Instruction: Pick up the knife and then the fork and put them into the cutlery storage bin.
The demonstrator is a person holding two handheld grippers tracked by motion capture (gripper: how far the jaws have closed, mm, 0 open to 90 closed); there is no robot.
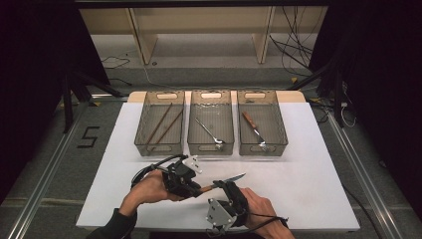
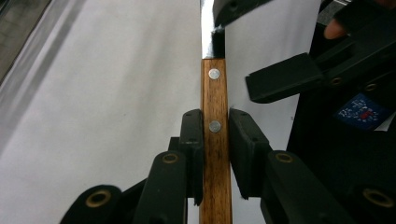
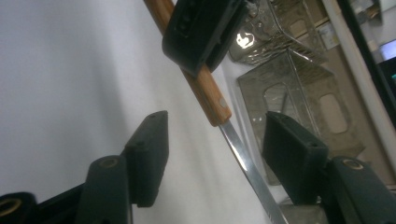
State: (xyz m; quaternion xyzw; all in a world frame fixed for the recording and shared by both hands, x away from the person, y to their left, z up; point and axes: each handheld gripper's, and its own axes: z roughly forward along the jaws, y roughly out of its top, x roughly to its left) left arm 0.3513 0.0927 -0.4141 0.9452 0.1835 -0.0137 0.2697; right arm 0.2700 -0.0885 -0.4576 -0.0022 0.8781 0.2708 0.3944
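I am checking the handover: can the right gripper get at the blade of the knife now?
Probably yes. The blade already lies between the open jaws of the right gripper, untouched, while the left gripper holds the wooden handle clear of them.

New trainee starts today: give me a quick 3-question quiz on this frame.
1. True or false: the left tongs clamp the knife by its wooden handle.
2. Which bin holds the chopsticks? A left, B middle, C right.
3. Fill in: the blade passes between the open right ___.

Key: 1 true; 2 A; 3 tongs.
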